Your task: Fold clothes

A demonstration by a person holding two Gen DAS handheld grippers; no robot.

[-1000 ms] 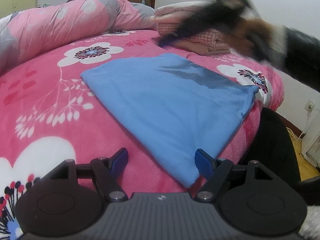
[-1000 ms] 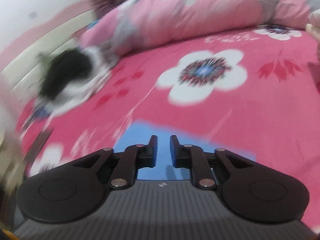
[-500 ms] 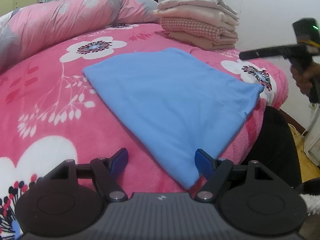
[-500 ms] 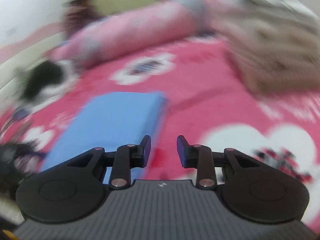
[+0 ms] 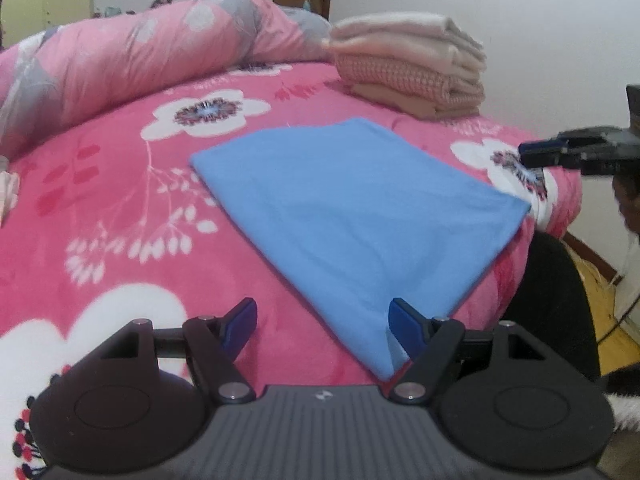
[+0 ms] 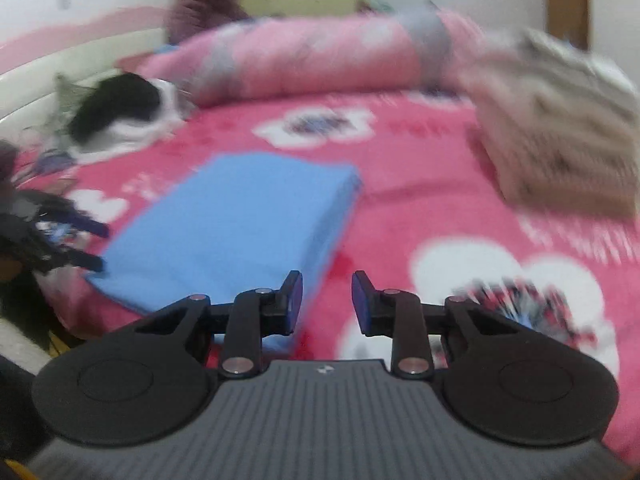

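Now the left gripper (image 5: 322,320) is hovering wide open, holding nothing, at the near corner of the blue cloth (image 5: 360,216), which is lying flat on the pink bed (image 5: 120,200), stretching away rightward toward the half-open, empty right gripper (image 6: 327,300).

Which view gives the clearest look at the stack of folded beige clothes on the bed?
The left wrist view: the stack of folded beige clothes is sharp there, with its separate layers showing on the pink blanket. In the right wrist view the same stack is smeared by motion blur and partly cut off at the right edge.
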